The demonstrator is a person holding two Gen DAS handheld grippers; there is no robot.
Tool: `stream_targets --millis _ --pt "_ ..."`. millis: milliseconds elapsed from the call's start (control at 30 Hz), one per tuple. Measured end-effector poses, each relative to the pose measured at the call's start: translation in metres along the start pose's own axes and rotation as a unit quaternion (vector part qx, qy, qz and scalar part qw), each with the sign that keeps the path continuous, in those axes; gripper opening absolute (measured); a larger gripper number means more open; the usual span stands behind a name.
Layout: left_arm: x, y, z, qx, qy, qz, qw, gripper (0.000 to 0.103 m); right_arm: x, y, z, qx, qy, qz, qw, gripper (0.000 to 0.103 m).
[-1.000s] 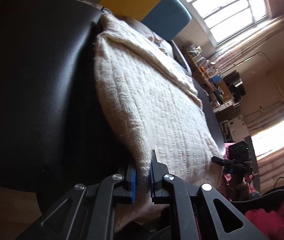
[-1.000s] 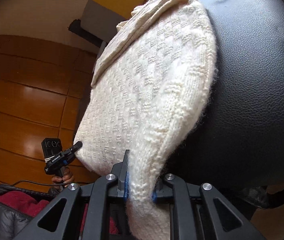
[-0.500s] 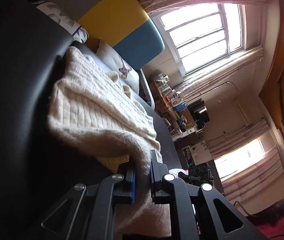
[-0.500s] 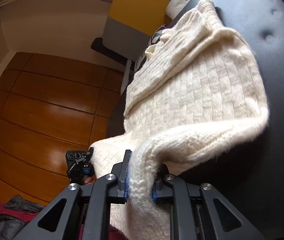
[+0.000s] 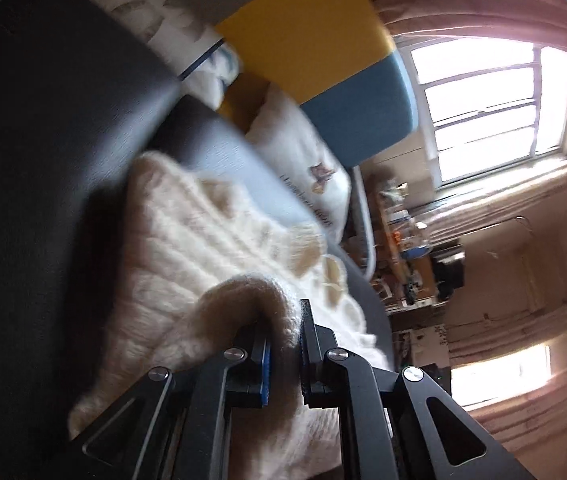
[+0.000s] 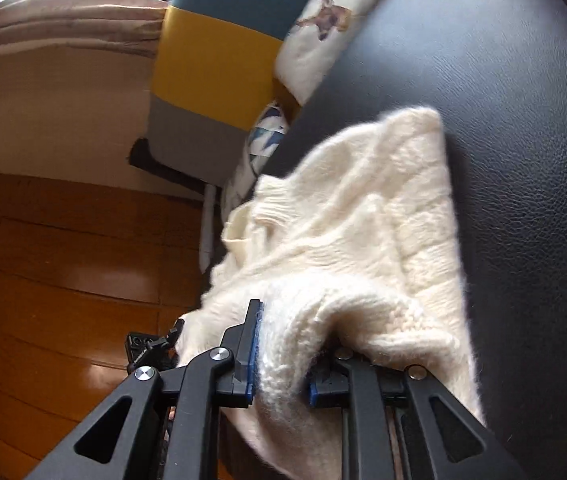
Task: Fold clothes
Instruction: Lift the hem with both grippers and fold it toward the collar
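A cream knitted sweater [image 5: 203, 240] lies on a black leather sofa seat [image 5: 35, 160]. My left gripper [image 5: 285, 344] is shut on its near hem, which bulges up over the fingers. The same sweater [image 6: 383, 216] fills the middle of the right wrist view, its lower part doubled over toward the collar end. My right gripper [image 6: 283, 360] is shut on a thick fold of the hem, with knit spilling over the right finger. The other gripper [image 6: 151, 350] shows small at the left edge of the sweater in the right wrist view.
Cushions sit at the far end of the sofa [image 6: 523, 120]: a white printed one [image 5: 307, 168] and a yellow, blue and grey block cushion [image 5: 323, 52]. Wooden floor [image 6: 63, 280] lies to the left in the right view. A cluttered shelf [image 5: 403, 240] stands under a bright window [image 5: 483, 108].
Both grippers have carried the sweater's hem forward along the sofa toward the collar end, so the flat sweater is now doubled over and looks much shorter. Both stayed shut on the knit.
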State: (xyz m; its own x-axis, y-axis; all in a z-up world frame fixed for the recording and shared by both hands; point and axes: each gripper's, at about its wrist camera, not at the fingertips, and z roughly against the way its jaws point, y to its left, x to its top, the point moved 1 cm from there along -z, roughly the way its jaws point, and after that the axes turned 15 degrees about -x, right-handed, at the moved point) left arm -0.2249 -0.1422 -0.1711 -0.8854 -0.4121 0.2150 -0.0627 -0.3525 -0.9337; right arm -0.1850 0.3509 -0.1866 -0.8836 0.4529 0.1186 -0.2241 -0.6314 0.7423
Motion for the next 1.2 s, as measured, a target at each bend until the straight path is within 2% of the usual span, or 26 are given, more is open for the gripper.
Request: stream_targets --millis 67,300,400,433,500,567,600,633,700,733,767,833,967,1033,1100,1167,1200 --pt "-0.010 0.009 0.005 -0.013 0.003 -0.003 0.9999 0.010 -0.008 -0.005 0.003 0.016 -0.005 0.007 1.000 0.012" --pt "-0.068 0.005 0.051 0.001 0.018 -0.005 0.9998 0.010 -0.056 -0.005 0.011 0.020 0.038 0.028 0.999 0.011" --pt "-0.084 0.002 0.072 -0.004 0.018 0.007 0.9998 0.010 -0.066 0.006 0.010 0.037 0.080 0.032 0.996 0.021" --pt "-0.086 -0.001 0.077 -0.020 0.020 0.012 0.9995 0.011 -0.066 0.010 0.008 0.053 0.101 0.024 0.993 0.032" --pt "-0.084 -0.008 0.086 -0.074 0.017 0.031 0.9966 0.012 -0.063 0.018 0.004 0.085 0.128 0.002 0.988 0.040" --pt "-0.077 -0.012 0.093 -0.149 -0.003 0.061 0.9869 0.016 -0.052 0.016 -0.001 0.128 0.105 -0.046 0.985 0.059" --pt "-0.071 -0.011 0.095 -0.185 -0.022 0.082 0.9791 0.027 -0.047 0.015 -0.003 0.150 0.092 -0.071 0.982 0.064" --pt "-0.065 -0.006 0.096 -0.220 -0.048 0.111 0.9680 0.050 -0.042 0.008 -0.008 0.172 0.074 -0.110 0.976 0.071" --pt "-0.054 0.014 0.097 -0.270 -0.107 0.191 0.9376 0.073 -0.034 -0.008 -0.016 0.208 0.035 -0.181 0.961 0.072" --pt "-0.050 0.027 0.096 -0.284 -0.134 0.233 0.9204 0.073 -0.033 -0.013 -0.017 0.214 0.019 -0.200 0.956 0.072" --pt "-0.046 0.038 0.095 -0.278 -0.152 0.260 0.9122 0.073 -0.032 -0.016 -0.018 0.219 0.008 -0.209 0.953 0.071" --pt "-0.039 0.050 0.098 -0.237 -0.169 0.266 0.9190 0.066 -0.032 -0.018 -0.015 0.222 -0.004 -0.220 0.950 0.071" --pt "-0.029 0.035 0.101 -0.173 -0.141 0.209 0.9520 0.064 -0.028 -0.006 -0.010 0.187 -0.005 -0.196 0.963 0.072" --pt "-0.024 0.019 0.109 -0.113 -0.132 0.145 0.9741 0.064 -0.027 -0.002 -0.008 0.172 -0.002 -0.185 0.968 0.072" --pt "-0.018 -0.001 0.113 -0.038 -0.122 0.069 0.9895 0.065 -0.026 0.002 -0.001 0.154 -0.004 -0.168 0.974 0.072" --pt "-0.013 -0.018 0.108 0.027 -0.097 -0.004 0.9949 0.066 -0.024 0.009 0.009 0.130 -0.009 -0.140 0.981 0.072" --pt "-0.011 -0.024 0.104 0.056 -0.081 -0.036 0.9945 0.066 -0.025 0.016 0.013 0.111 -0.013 -0.119 0.987 0.073"
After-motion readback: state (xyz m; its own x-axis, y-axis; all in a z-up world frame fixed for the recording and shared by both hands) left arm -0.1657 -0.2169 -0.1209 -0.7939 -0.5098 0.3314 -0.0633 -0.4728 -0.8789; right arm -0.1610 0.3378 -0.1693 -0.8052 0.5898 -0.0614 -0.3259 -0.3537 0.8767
